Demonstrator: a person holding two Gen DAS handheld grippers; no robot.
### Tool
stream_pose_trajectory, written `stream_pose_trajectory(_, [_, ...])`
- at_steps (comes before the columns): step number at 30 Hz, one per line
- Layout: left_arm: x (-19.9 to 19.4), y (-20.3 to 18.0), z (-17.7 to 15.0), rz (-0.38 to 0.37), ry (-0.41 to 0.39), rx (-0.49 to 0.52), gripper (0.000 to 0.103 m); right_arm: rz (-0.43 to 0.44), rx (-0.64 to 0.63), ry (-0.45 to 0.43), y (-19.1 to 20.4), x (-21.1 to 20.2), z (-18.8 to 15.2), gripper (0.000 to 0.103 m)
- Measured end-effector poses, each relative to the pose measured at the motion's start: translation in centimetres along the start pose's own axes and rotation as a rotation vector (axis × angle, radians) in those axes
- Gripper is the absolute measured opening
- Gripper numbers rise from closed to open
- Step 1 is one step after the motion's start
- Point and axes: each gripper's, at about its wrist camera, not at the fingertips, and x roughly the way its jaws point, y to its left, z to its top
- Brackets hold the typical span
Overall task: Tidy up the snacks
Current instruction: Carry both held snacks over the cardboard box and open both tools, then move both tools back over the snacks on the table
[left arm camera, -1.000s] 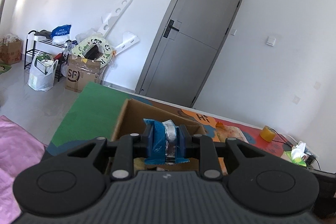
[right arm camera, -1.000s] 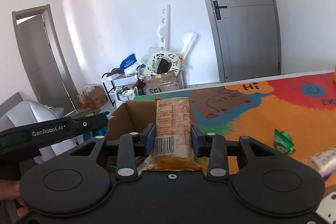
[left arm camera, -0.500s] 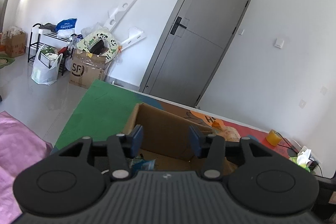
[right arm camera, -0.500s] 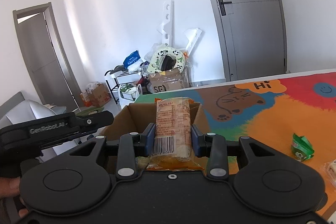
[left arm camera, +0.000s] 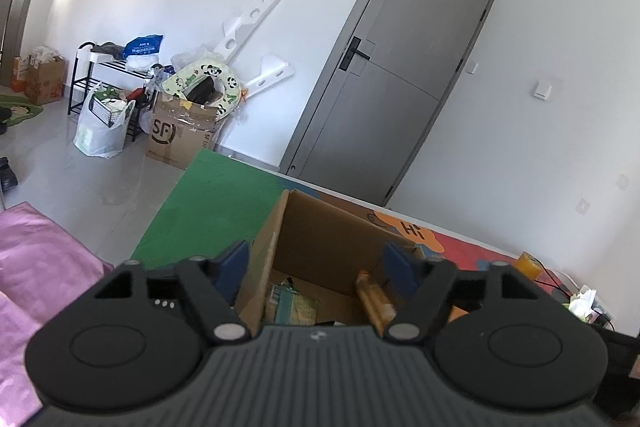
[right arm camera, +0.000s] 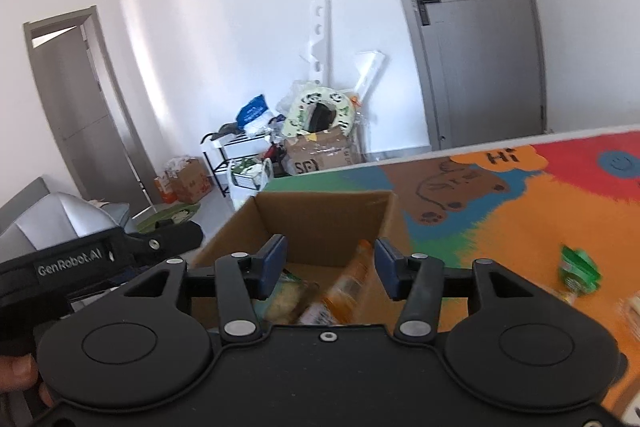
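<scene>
An open cardboard box (left arm camera: 320,231) (right arm camera: 320,215) stands on the colourful mat. Several snack packets lie inside it. An orange-wrapped snack (right arm camera: 348,291) (left arm camera: 374,297), blurred in the right wrist view, is inside the box, leaning toward its right wall. My left gripper (left arm camera: 318,265) is open and empty above the box's near edge. My right gripper (right arm camera: 328,263) is open and empty above the box. The left gripper's body (right arm camera: 80,259) shows at the left of the right wrist view. A green packet (right arm camera: 580,269) lies on the mat to the right.
The mat (right arm camera: 520,211) is orange, red, green and blue with a "Hi" mark. Another pale packet (right arm camera: 632,307) lies at the far right edge. A pink cloth (left arm camera: 36,259) lies left of the table. A grey door (left arm camera: 400,87) and floor clutter (left arm camera: 180,115) are behind.
My left gripper opened and dropped its blue snack into the box, then opened wider. My right gripper has just opened and the orange-wrapped snack has dropped into the box.
</scene>
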Motion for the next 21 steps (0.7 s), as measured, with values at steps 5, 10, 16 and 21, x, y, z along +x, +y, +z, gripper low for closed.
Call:
stream_pose_trajectory(5, [-0.2, -1.5, -0.5, -0.01, 0.014, 0.016, 0.083, -0.045, 0.049, -0.008, -2.5, -2.1, -0.8, 0.057])
stream_pose_trajectory(10, [-0.3, -3.3, -1.3, -0.015, 0.025, 0.039, 0.088, -0.081, 0.094, -0.02, -4.9, -3.8, -1.5, 0.063])
stream_pose_trajectory(16, [-0.6, -5.3, -2.5, -0.021, 0.045, 0.066, 0.09, -0.116, 0.134, -0.034, -7.3, -5.8, -2.2, 0.07])
stream_pose_trajectory(21, [-1.0, -7.1, -3.2, -0.047, 0.052, 0.094, 0.091, -0.14, 0.154, -0.043, -8.8, -7.3, -2.9, 0.076])
